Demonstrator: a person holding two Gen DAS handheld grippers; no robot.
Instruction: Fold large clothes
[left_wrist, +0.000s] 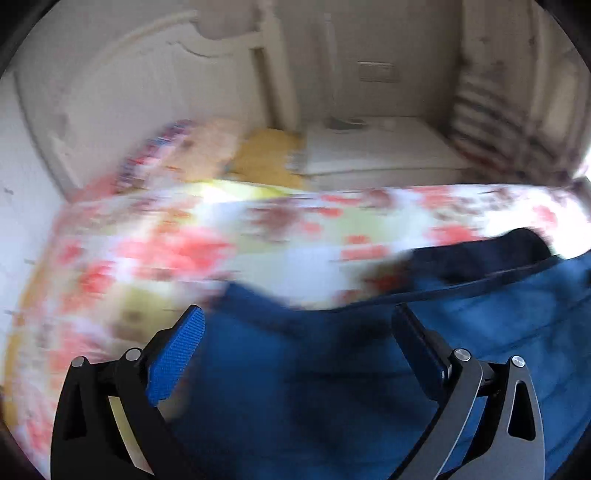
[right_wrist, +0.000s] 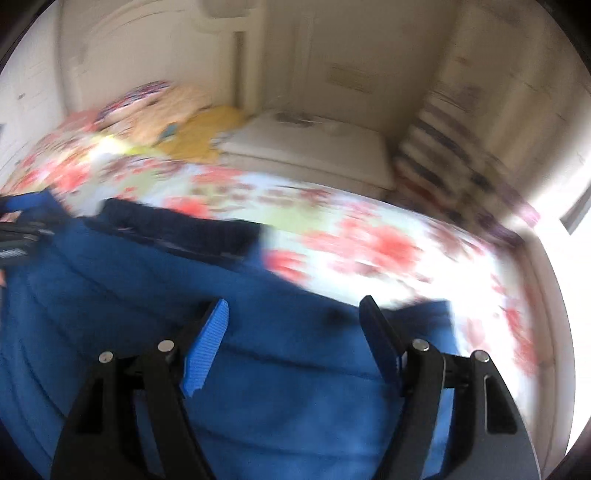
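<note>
A large blue garment (left_wrist: 314, 369) lies spread on a bed with a floral sheet (left_wrist: 184, 240). Both views are blurred by motion. My left gripper (left_wrist: 295, 325) is open, its fingers wide apart just above the garment near its left edge. The garment also fills the lower part of the right wrist view (right_wrist: 277, 369), with a darker blue inner part (right_wrist: 177, 225) at its far edge. My right gripper (right_wrist: 293, 317) is open above the garment near its right edge. Nothing is held between either pair of fingers.
Pillows (left_wrist: 207, 147) and a yellow cloth (left_wrist: 266, 155) lie at the head of the bed by a white headboard (left_wrist: 110, 92). A white bedside cabinet (right_wrist: 314, 144) stands beyond the bed. A striped fabric (right_wrist: 443, 147) hangs at the right.
</note>
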